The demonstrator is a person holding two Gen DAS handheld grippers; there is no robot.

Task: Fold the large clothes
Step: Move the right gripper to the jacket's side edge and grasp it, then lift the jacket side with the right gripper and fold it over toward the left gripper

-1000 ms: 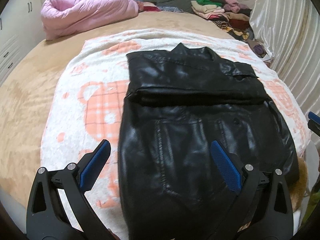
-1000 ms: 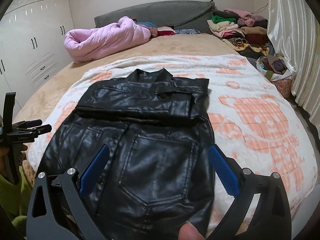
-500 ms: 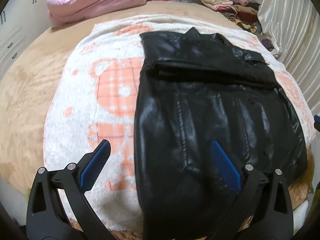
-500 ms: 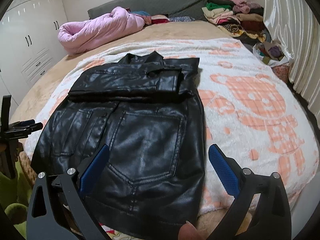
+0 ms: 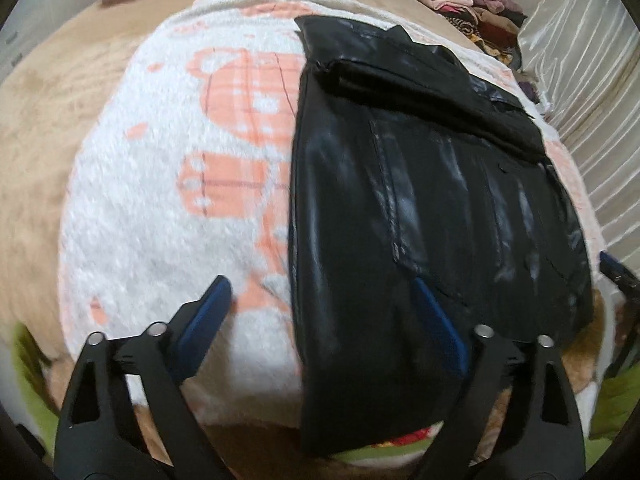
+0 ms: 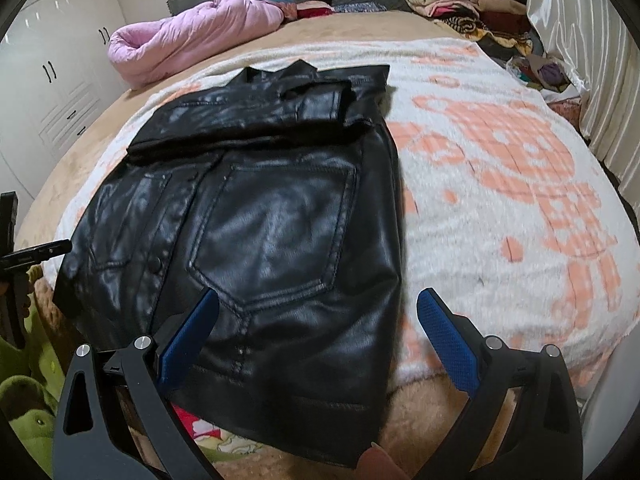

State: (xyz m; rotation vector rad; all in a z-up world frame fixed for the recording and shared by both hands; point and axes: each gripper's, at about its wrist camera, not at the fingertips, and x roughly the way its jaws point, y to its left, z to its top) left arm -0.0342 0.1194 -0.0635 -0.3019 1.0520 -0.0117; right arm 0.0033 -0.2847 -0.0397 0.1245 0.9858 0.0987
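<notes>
A black leather jacket (image 5: 420, 208) (image 6: 256, 220) lies flat on a white and orange blanket (image 5: 168, 200) (image 6: 500, 184), its top part folded over and its hem hanging over the near edge of the bed. My left gripper (image 5: 320, 296) hovers low over the jacket's left hem corner; its jaws are closing, with the jacket's left edge below the gap and no pad pressing on it. My right gripper (image 6: 320, 308) is open above the jacket's right hem corner, its left finger (image 6: 188, 332) over the leather and its right finger over the blanket. The left gripper's tip (image 6: 40, 250) shows at the right wrist view's left edge.
A rolled pink quilt (image 6: 192, 36) lies at the head of the bed. Stacked folded clothes (image 6: 460, 0) sit at the far right beside a pale curtain (image 6: 592, 40). White wardrobes (image 6: 52, 72) stand on the left. Green fabric (image 6: 24, 400) lies below the bed's near edge.
Both grippers have dropped closer to the jacket's hem, so it fills more of both views. The left gripper shifted left and its jaws have narrowed slightly.
</notes>
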